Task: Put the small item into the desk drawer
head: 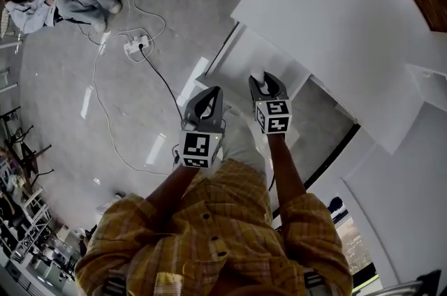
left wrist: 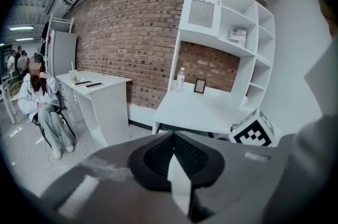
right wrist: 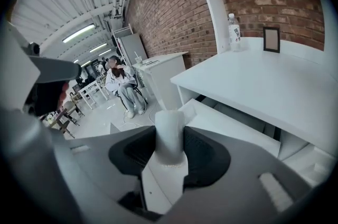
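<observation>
Gripping right gripper (head: 266, 82): my jaws pinched the small item (right wrist: 170, 133).
Left gripper (head: 208, 98): jaws were together, empty.
Drawer (right wrist: 237, 122): stood open beyond my fingertips.
Desk (right wrist: 274, 83): overhung it, bearing bottle (right wrist: 233, 31).

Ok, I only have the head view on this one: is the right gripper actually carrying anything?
Observer: Yes. The right gripper is closed on a small white cylinder that stands up between its jaws.
Operator: And the left one?
Observer: The left gripper is shut, with nothing between its jaws.
Operator: Is the drawer open?
Observer: Yes. The right gripper view shows the drawer pulled out below the desktop, just beyond the cylinder.
</observation>
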A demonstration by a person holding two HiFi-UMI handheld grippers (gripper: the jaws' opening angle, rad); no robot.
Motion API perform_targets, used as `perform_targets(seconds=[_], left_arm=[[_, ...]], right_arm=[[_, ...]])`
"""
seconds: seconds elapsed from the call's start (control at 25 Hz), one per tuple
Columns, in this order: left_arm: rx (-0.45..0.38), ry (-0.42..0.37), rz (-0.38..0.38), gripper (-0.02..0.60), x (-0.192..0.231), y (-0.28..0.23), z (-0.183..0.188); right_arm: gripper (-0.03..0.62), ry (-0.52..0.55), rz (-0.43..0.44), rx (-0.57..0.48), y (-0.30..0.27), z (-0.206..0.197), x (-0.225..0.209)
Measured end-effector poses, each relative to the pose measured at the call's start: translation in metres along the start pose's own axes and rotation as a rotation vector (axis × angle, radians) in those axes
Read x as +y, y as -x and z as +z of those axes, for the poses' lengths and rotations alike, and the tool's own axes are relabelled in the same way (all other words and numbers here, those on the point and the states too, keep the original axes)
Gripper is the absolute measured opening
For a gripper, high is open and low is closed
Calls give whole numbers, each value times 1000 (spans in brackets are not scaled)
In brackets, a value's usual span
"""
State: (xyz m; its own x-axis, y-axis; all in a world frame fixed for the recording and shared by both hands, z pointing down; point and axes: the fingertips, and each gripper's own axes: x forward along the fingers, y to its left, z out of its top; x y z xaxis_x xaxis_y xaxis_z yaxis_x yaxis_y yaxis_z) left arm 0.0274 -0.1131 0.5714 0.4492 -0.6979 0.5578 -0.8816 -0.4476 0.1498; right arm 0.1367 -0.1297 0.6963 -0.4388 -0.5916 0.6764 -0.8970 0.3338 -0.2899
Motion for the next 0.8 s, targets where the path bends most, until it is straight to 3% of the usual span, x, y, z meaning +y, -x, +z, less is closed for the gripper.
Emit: perform_targets(seconds=[0.8], left_arm=[[40,9,1,2,-2,-10,-11]], right_arm=[[163,152,-10,199,-64,-55,-29]])
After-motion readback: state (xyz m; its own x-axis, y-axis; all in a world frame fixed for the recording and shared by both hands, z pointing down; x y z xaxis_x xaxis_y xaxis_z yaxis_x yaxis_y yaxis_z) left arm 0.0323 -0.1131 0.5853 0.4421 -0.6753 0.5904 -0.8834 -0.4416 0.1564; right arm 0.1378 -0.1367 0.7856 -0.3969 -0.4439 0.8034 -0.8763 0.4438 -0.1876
